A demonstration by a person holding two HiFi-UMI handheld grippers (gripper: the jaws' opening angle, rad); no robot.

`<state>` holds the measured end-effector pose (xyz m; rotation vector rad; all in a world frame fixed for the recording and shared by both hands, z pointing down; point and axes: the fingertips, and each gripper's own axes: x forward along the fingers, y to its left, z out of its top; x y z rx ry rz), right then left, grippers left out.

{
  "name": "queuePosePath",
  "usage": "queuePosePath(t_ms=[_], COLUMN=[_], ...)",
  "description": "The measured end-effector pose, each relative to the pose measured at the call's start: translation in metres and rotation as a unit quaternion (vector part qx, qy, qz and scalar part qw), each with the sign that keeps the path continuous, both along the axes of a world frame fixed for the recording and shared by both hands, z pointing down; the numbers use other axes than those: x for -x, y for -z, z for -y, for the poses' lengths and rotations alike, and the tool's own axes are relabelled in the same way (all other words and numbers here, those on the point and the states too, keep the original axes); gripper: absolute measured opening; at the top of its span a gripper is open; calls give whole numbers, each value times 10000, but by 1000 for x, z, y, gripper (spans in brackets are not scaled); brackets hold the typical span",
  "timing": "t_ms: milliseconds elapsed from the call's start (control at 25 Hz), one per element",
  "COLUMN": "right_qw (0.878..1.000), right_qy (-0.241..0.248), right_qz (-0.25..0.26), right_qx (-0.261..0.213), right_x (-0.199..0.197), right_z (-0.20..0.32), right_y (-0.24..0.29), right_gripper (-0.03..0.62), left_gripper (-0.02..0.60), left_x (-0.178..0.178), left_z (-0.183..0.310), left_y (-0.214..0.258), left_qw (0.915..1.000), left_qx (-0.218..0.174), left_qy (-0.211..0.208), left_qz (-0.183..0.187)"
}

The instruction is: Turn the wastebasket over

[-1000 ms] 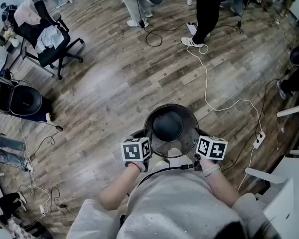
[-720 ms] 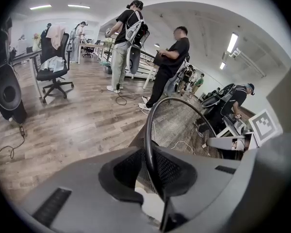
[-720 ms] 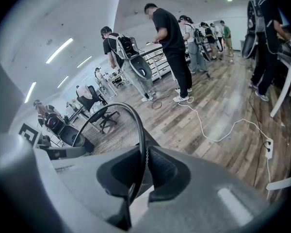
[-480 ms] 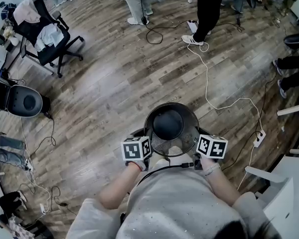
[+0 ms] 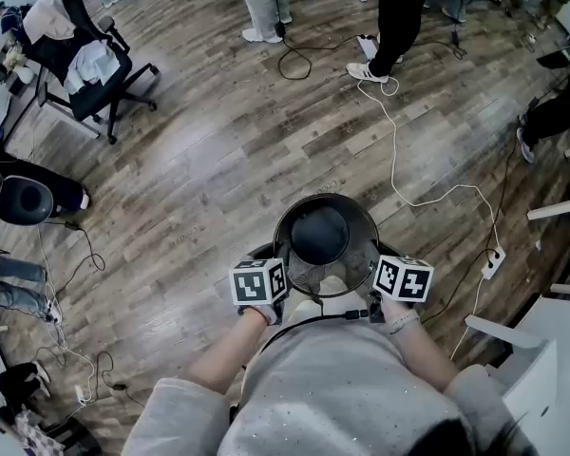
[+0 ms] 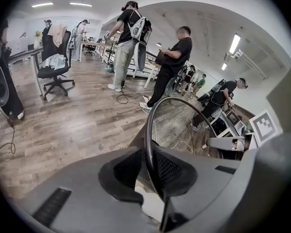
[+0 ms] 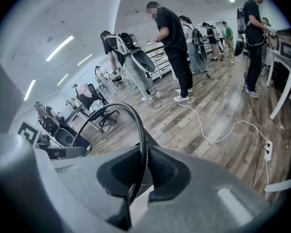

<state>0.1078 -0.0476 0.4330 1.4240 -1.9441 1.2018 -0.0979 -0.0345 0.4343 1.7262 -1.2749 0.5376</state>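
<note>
Only the background has shifted since the earlier head views. The bystanders (image 5: 396, 17) along the top edge have stepped about and the dark round device (image 5: 24, 199) at the left has slid lower, while the basket and both claws sit where they were.

From the head view, the round black wire-mesh wastebasket (image 5: 327, 199) stands upright, mouth up, on the wooden plank floor (image 5: 199, 160) just in front of the person. The left claw (image 5: 277, 275) is at its near-left rim and the right claw (image 5: 380, 275) at its near-right. The inside looks empty, so it should be light.

From the left gripper view, the left claw's jaws pinch the thin rim hoop (image 6: 148, 130), which runs up between them.

From the right gripper view, the right claw's jaws are pressed narrowly on the same hoop, with the mesh wall (image 7: 114, 130) curving away to the left.

The hoop is probably the stiffest part and the best place to hold, since the open mesh below would likely flex. Two grips on opposite sides suit a tip-over, but the smooth round wire may swivel or slip in the pads.
</note>
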Motion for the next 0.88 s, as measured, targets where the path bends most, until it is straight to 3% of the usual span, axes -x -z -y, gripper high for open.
queuePosePath(t_ms=[880], right_qw=[9995], right_qy=[138], right_qz=[27], right_qx=[286], right_x=[2], right_z=[28], right_y=[-24], right_gripper=[32], left_gripper=[57], left_x=[2], left_z=[23], left_y=[-23], left_qw=[9995], left_qx=[285], left_qy=[87], left_qz=[51])
